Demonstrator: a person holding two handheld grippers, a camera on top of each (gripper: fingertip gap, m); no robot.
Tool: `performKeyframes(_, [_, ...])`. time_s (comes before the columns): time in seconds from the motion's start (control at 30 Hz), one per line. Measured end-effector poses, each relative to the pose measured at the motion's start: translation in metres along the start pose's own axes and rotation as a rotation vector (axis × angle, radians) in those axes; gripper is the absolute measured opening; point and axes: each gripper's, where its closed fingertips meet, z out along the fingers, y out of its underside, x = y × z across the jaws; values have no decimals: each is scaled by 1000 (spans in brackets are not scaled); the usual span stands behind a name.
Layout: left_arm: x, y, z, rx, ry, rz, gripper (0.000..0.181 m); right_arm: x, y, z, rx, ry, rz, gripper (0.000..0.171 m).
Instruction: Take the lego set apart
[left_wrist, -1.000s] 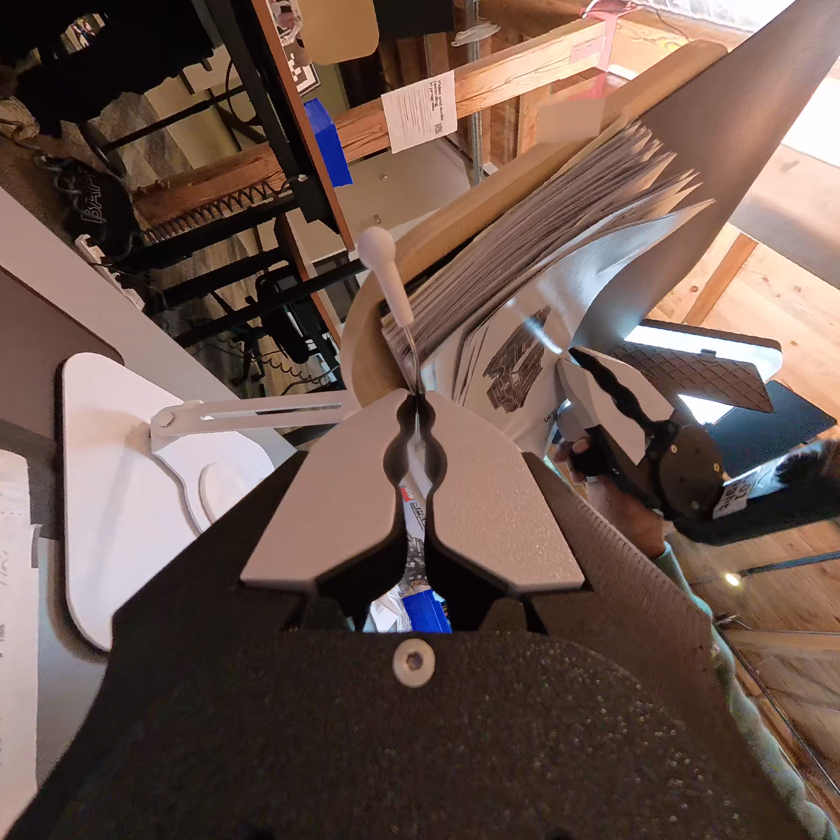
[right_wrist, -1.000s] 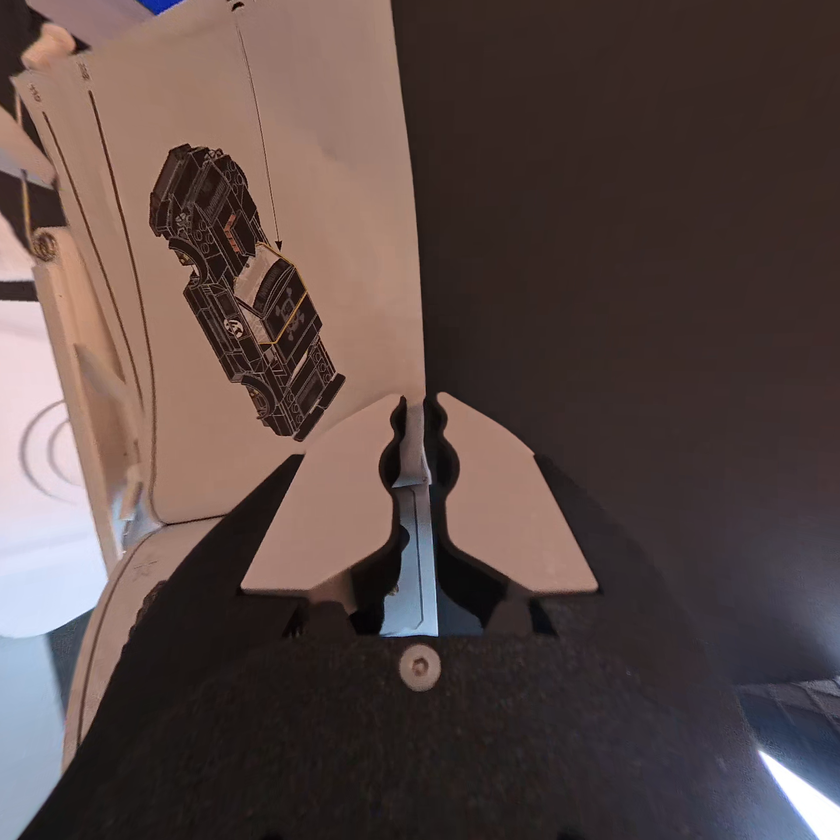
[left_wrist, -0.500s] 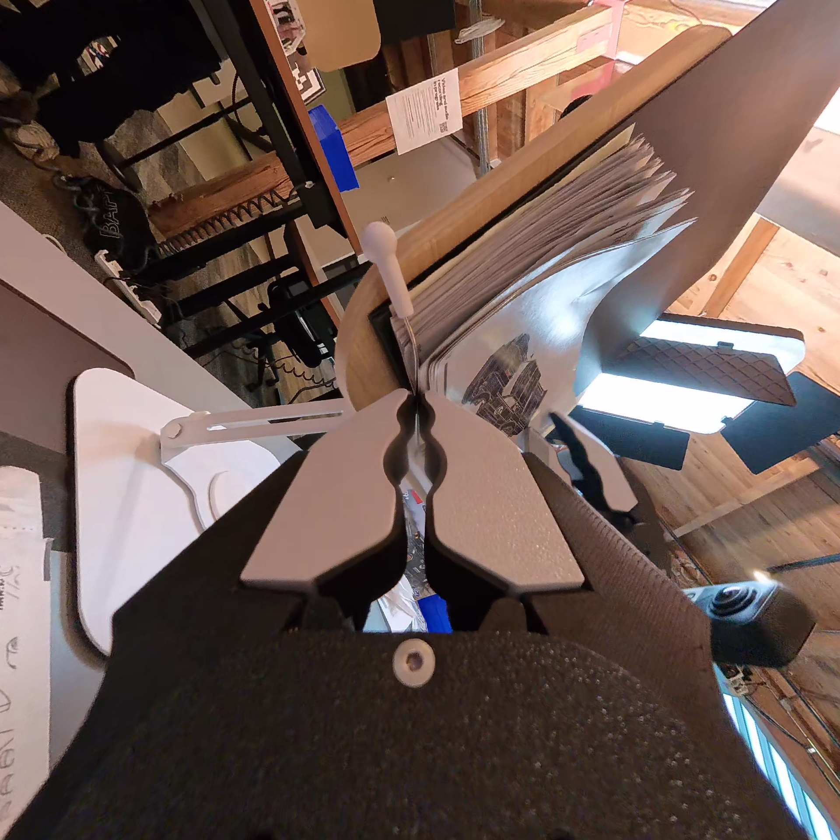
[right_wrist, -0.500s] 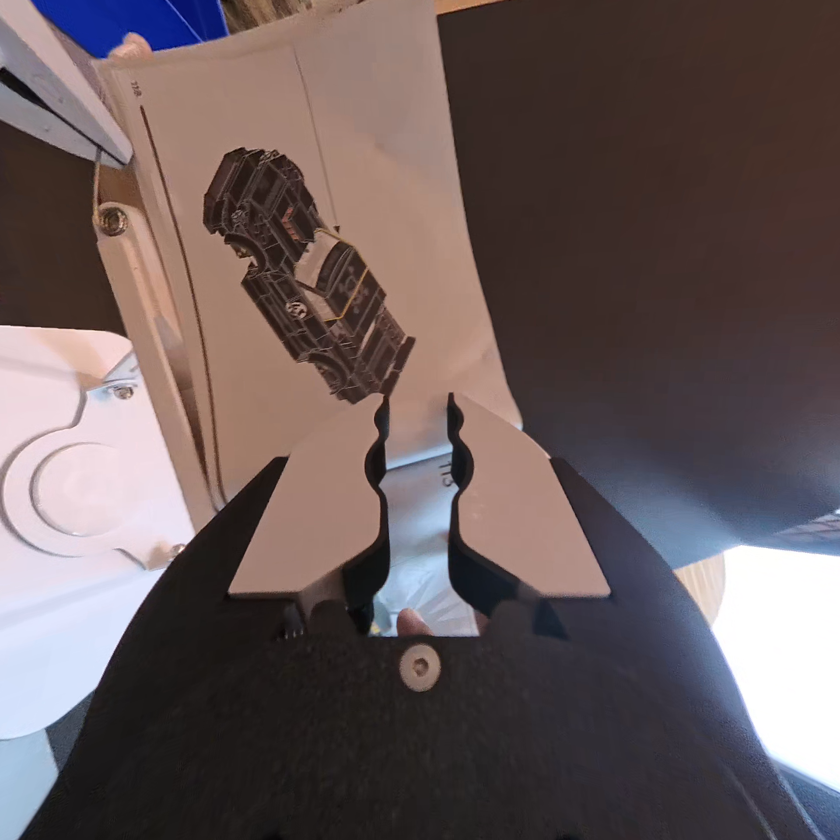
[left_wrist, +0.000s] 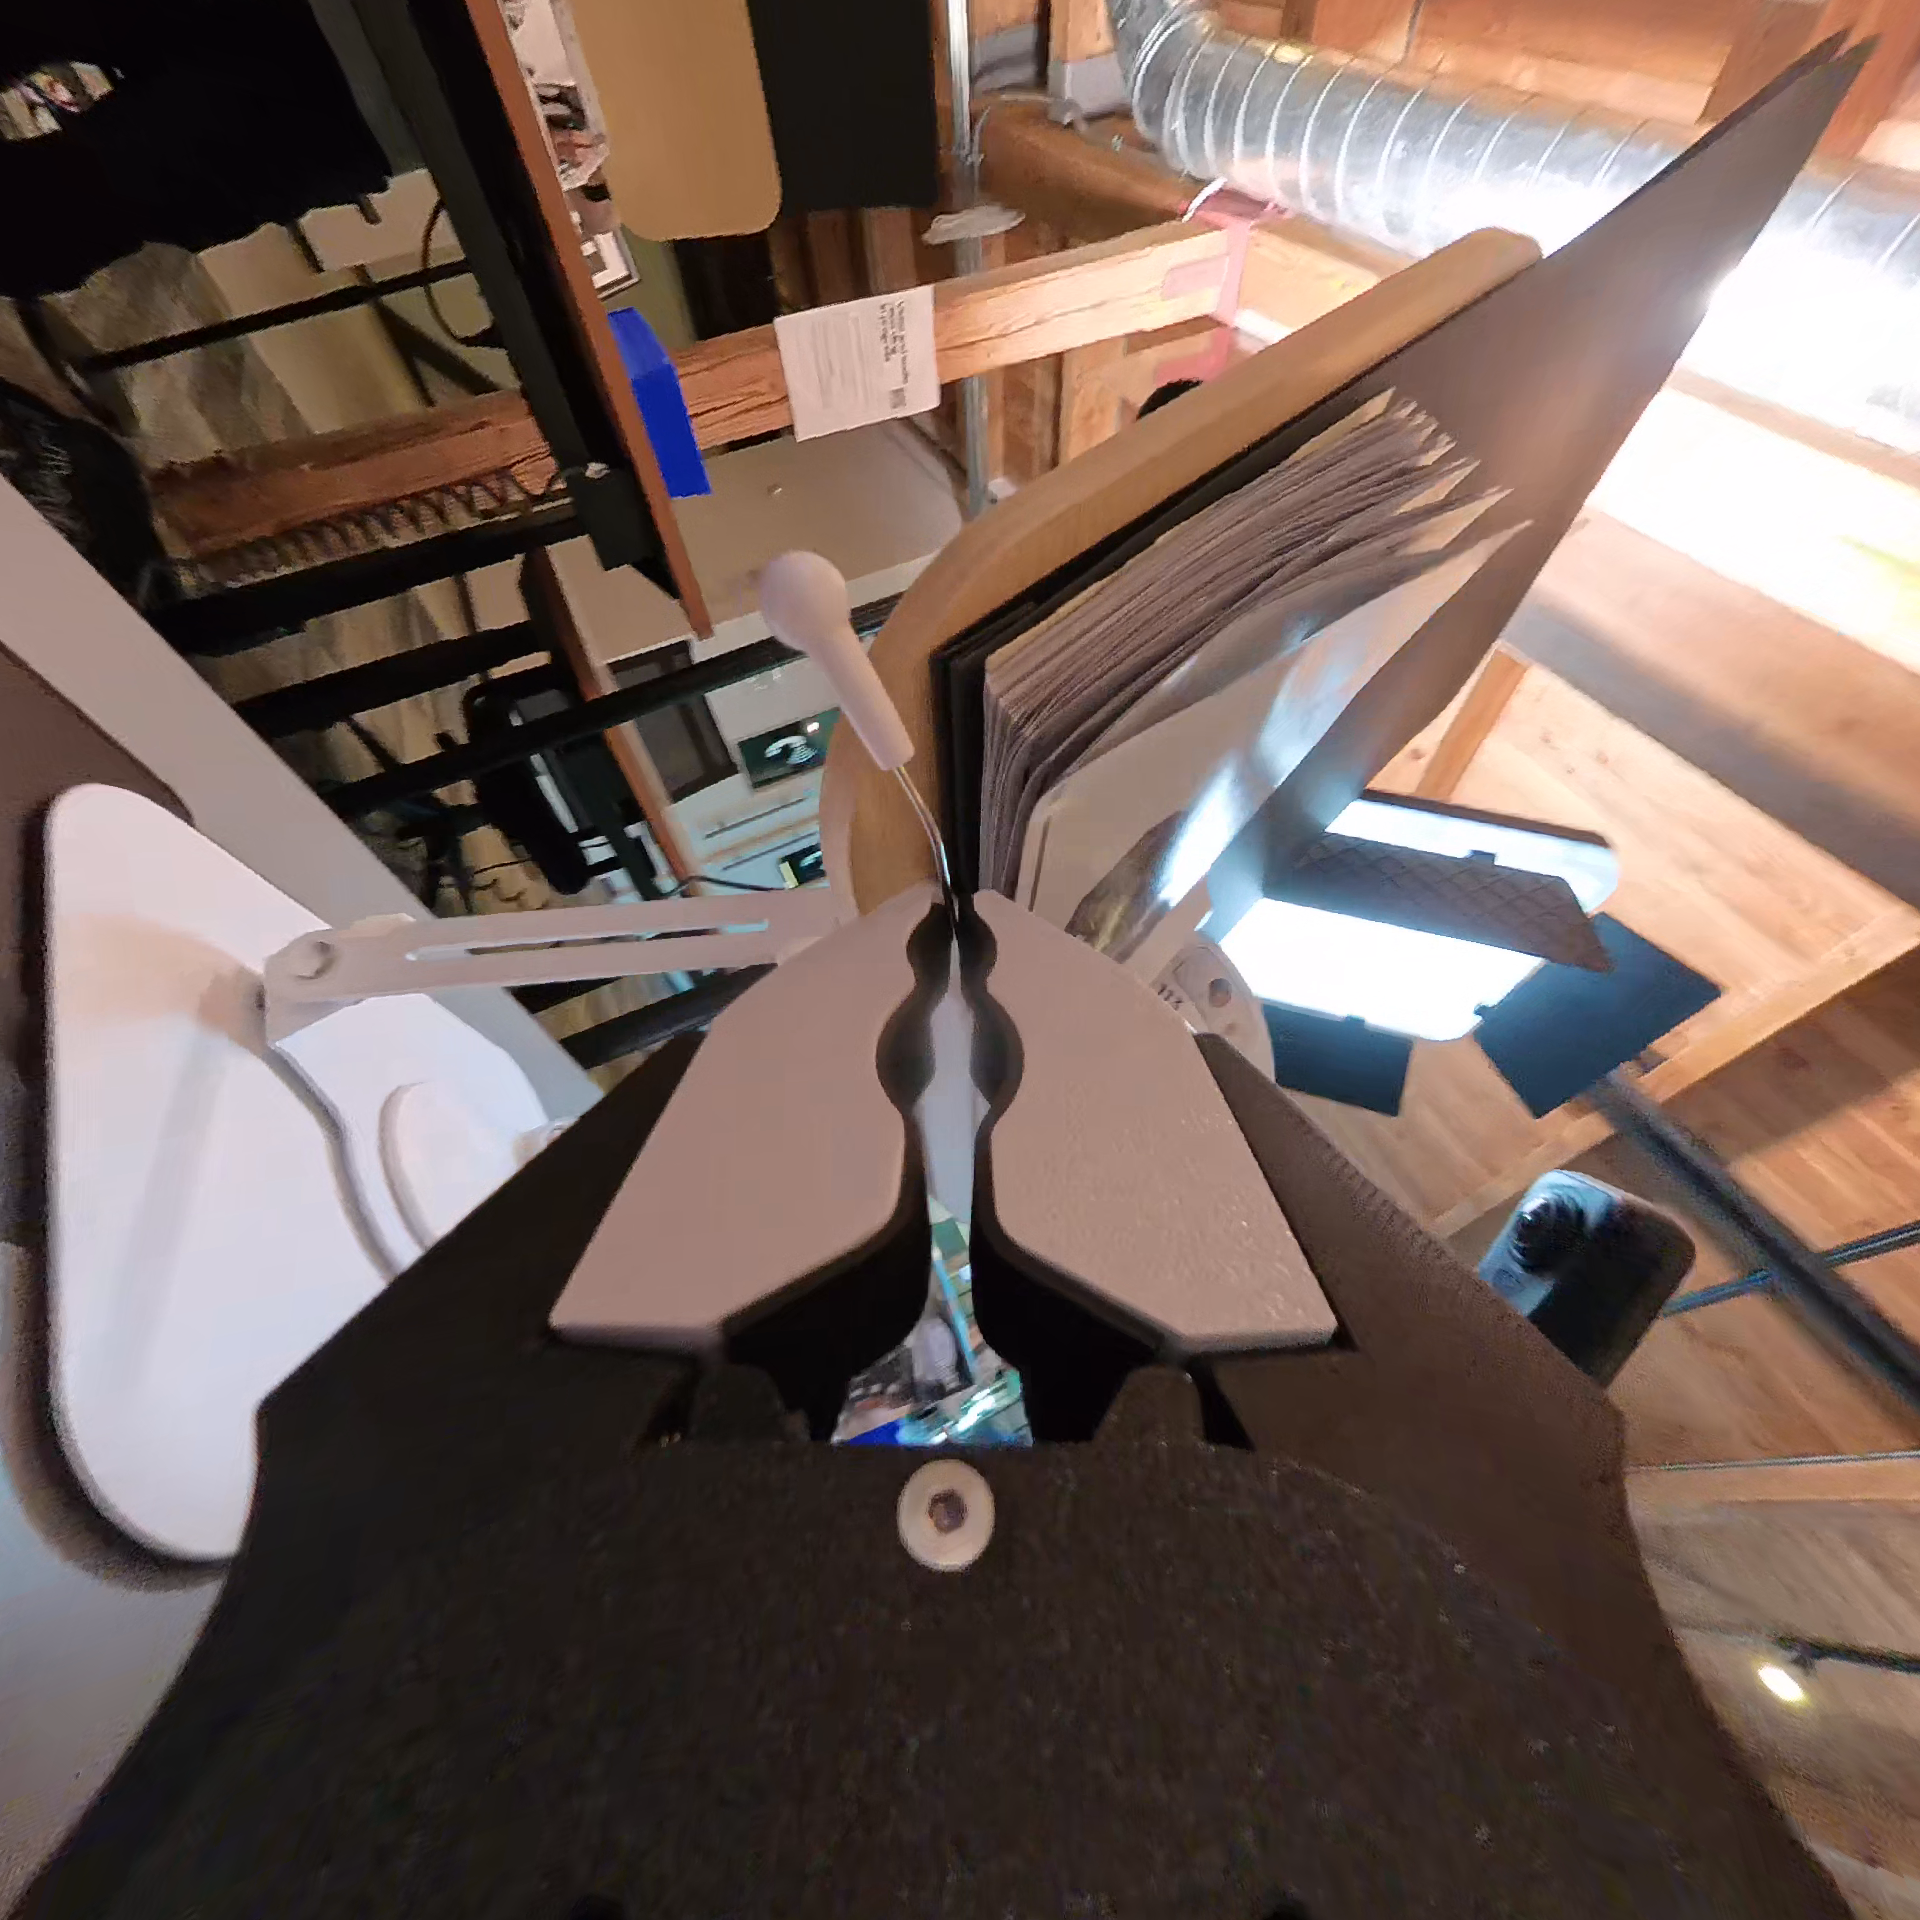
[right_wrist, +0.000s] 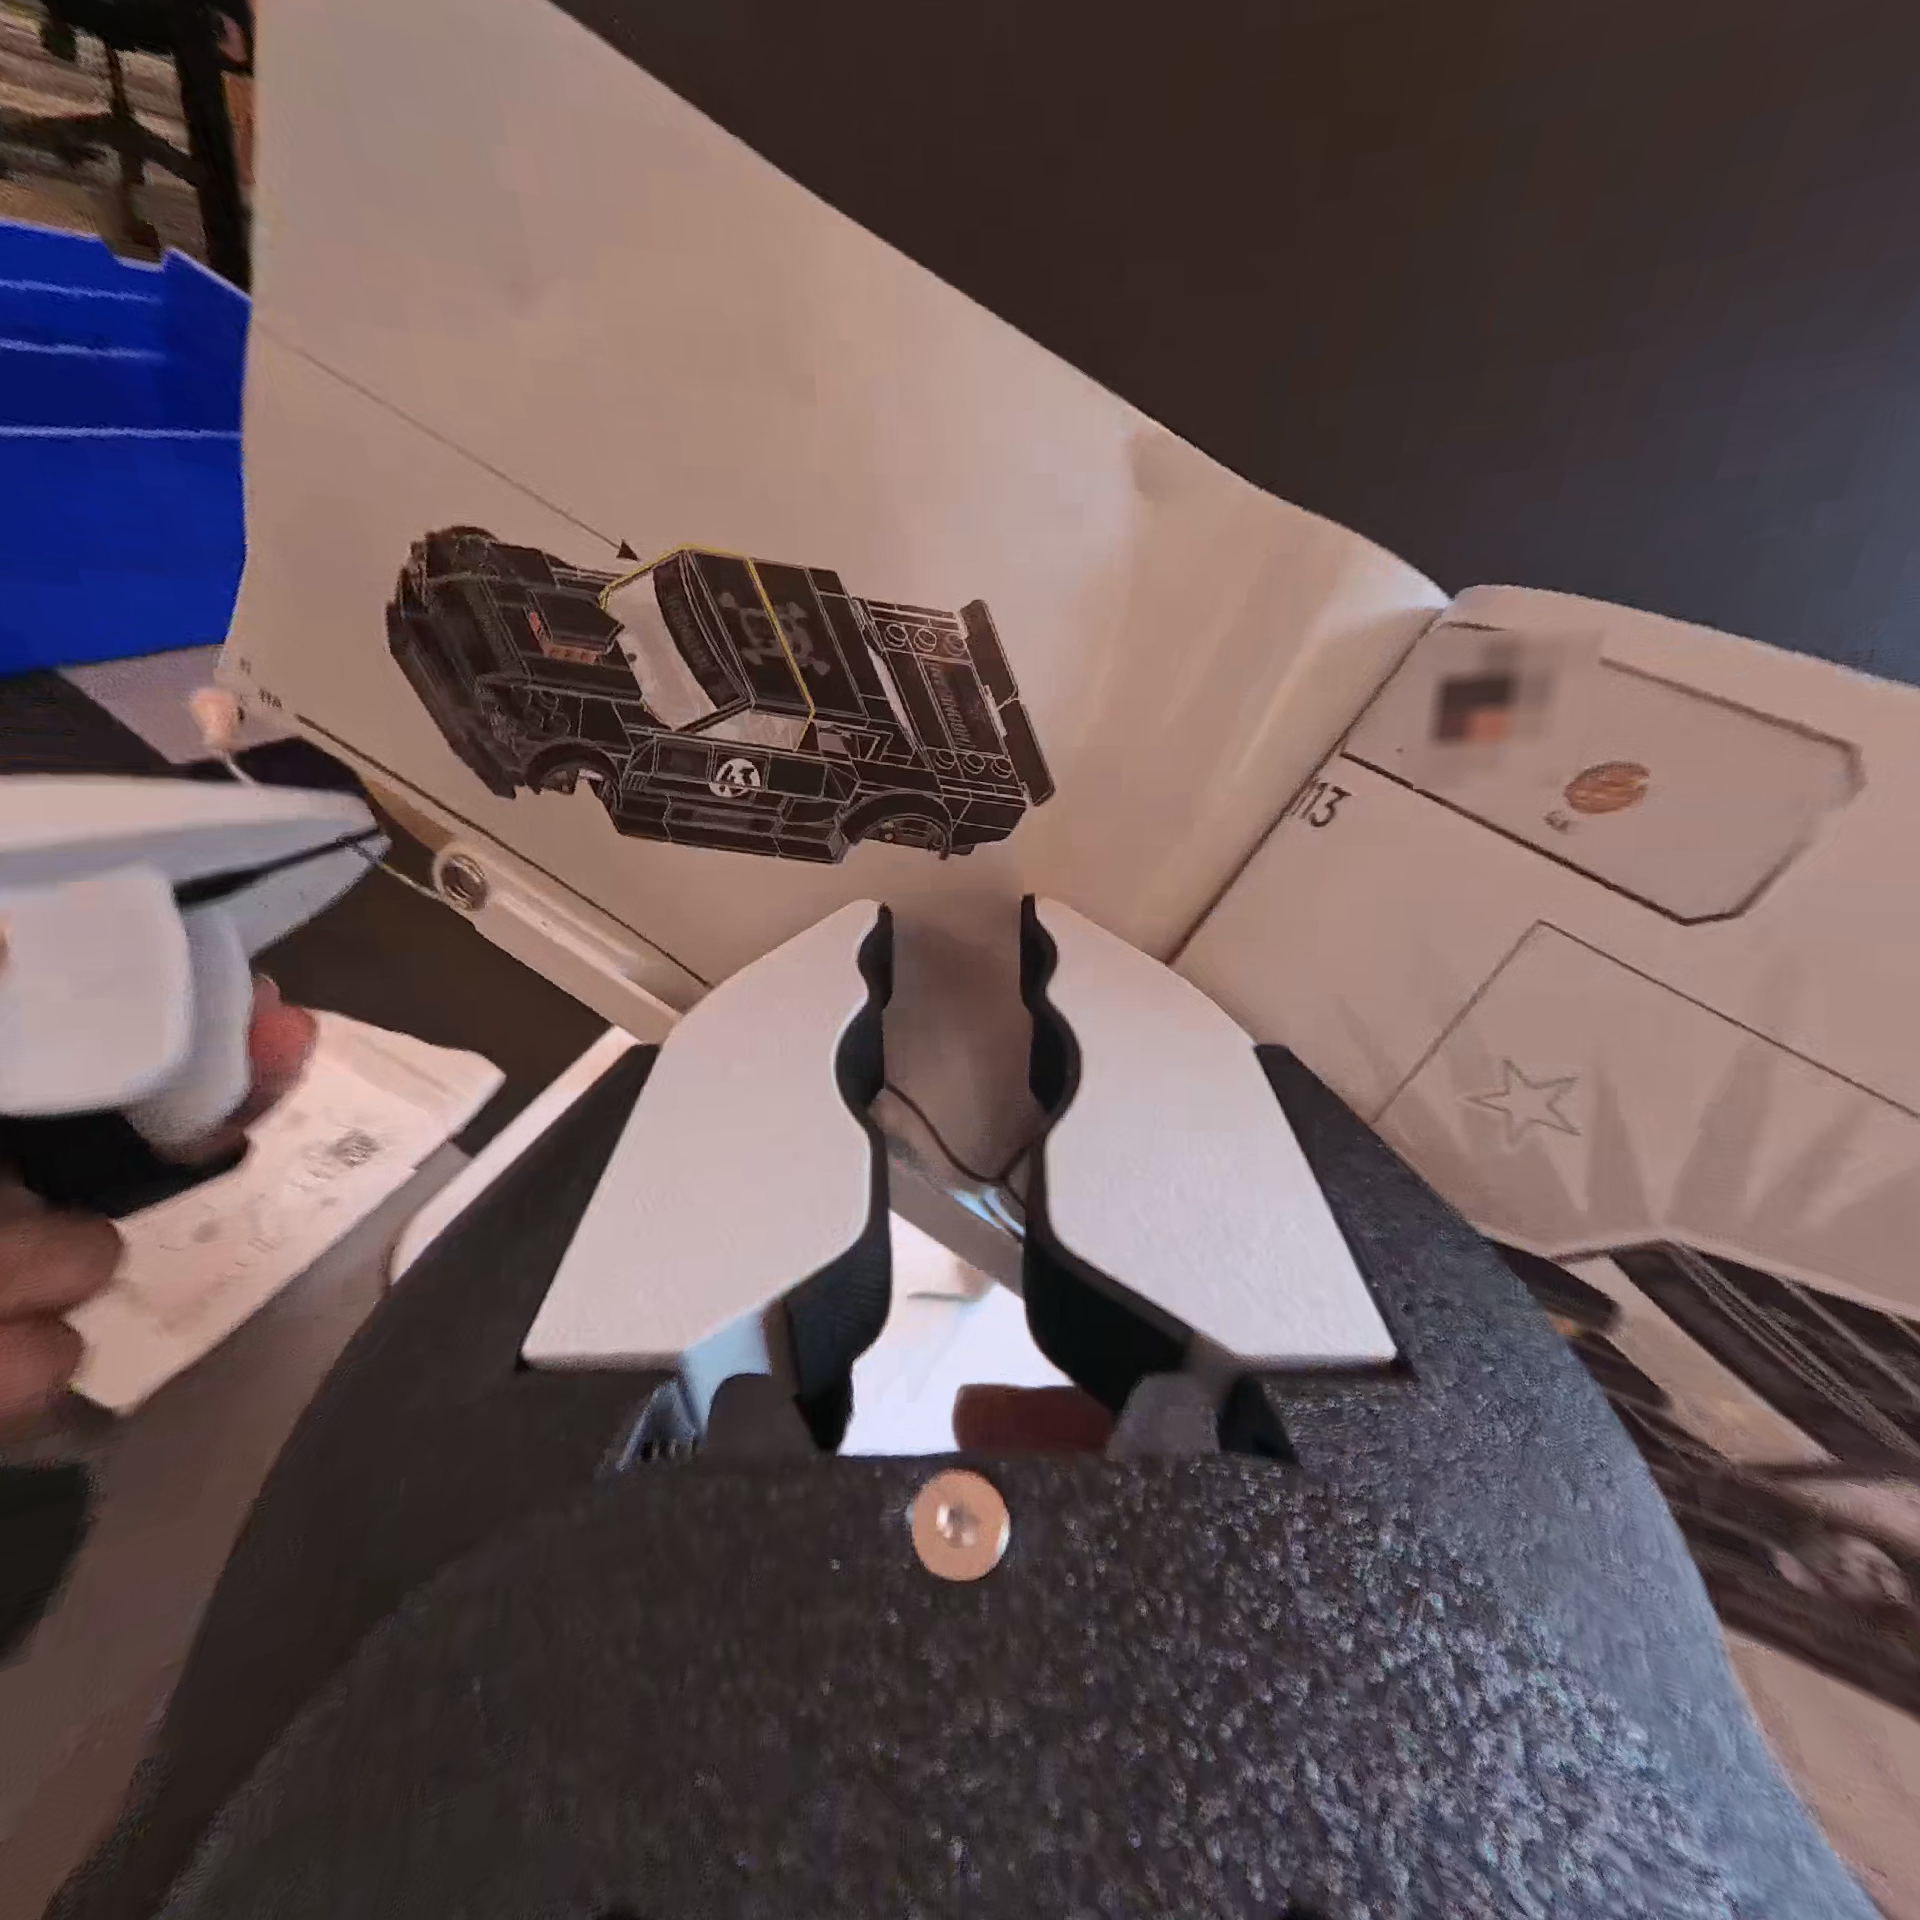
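Observation:
No lego model shows, only an instruction booklet (left_wrist: 1226, 634) standing open on a wooden book stand (left_wrist: 1049, 540). My left gripper (left_wrist: 951, 920) is shut on the thin wire of the stand's white-tipped page holder (left_wrist: 826, 655). In the right wrist view the open page (right_wrist: 727, 395) carries a drawing of a black car (right_wrist: 717, 707). My right gripper (right_wrist: 951, 914) is open and empty just in front of that page's lower edge. The left gripper (right_wrist: 156, 862) shows blurred at the left of that view.
The stand's white base plate (left_wrist: 177, 1143) lies at the left. A blue bin (right_wrist: 104, 436) stands behind the booklet. A printed sheet (right_wrist: 281, 1174) lies on the table below a person's hand (right_wrist: 42, 1299). A bright light panel (left_wrist: 1382, 935) and a small black camera (left_wrist: 1579, 1278) are at the right. Tip to tip, the grippers are about 12 cm apart.
My right gripper was shut on the page's edge, has opened and let it go, and has swung round in front of the page. My left gripper stays shut on the wire.

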Motion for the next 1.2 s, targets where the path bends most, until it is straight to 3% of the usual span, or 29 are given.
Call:
performKeyframes(0.2, [3,8,-8,95,50,-55,1,0,-2,5,-36,68,60,24])
performKeyframes(0.5, [33,18,11,-40,-269,838,1,-4,-1,6,-48,47,12,29])
performKeyframes(0.6, [36,25,17,-78,-318,1042,1,-6,-2,7,-46,23,9,28])
performKeyframes(0.77, [30,55,29,-290,-378,1533,3,-8,-3,5,-25,-48,36,27])
performKeyframes(1.0, [23,55,32,-499,-359,1923,1,-12,-2,2,11,-221,145,22])
performKeyframes(1.1, [23,54,32,-592,-354,1985,1,-15,3,-2,5,-297,184,25])
performKeyframes(1.2, [22,53,32,-624,-357,2017,1,7,7,-14,46,-236,192,29])
